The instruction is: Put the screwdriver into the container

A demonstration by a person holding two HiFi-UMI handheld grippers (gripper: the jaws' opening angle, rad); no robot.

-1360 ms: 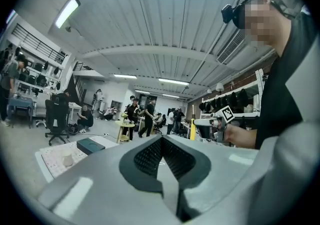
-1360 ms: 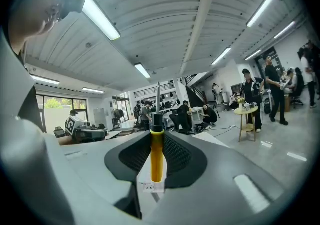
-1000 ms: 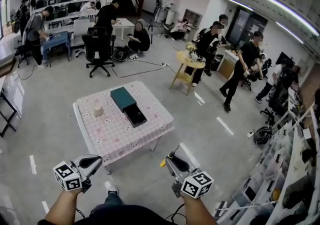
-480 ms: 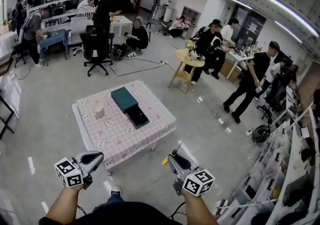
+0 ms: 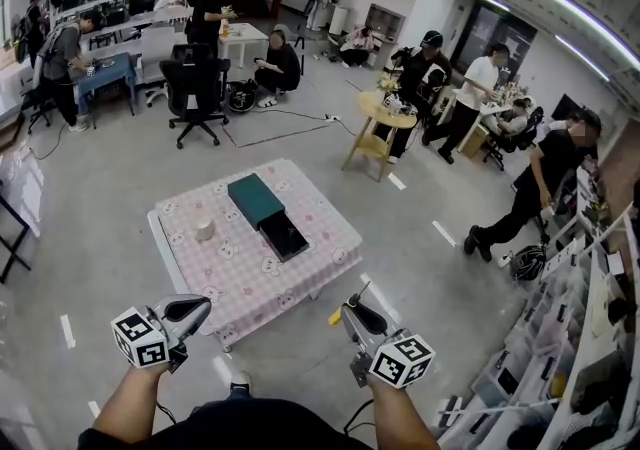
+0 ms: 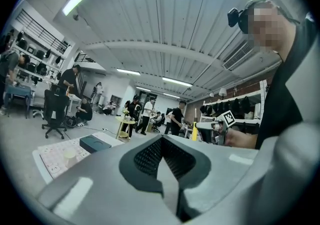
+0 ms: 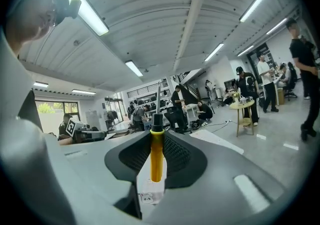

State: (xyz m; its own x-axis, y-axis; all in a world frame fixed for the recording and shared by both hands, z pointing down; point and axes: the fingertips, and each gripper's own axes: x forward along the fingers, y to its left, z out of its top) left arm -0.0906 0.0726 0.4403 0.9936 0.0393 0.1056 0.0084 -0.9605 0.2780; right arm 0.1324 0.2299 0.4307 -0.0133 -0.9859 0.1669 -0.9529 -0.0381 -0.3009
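Right hand-held gripper [image 7: 156, 169] pinches the screwdriver [image 7: 156, 151] by its yellow handle, the shaft pointing out beyond the jaws. Left hand-held gripper [image 6: 162, 161] has its jaws pressed together on nothing. Both are held short of the pink-checked worktop [image 5: 240, 273], well apart from the open dark container [image 5: 284, 235] on it.

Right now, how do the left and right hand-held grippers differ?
The right hand-held gripper is shut on the screwdriver, yellow handle between its jaws; the left hand-held gripper is shut on nothing. The left one is by the near edge of the table; the right one is off its near corner, over floor. Both carry a marker cube.
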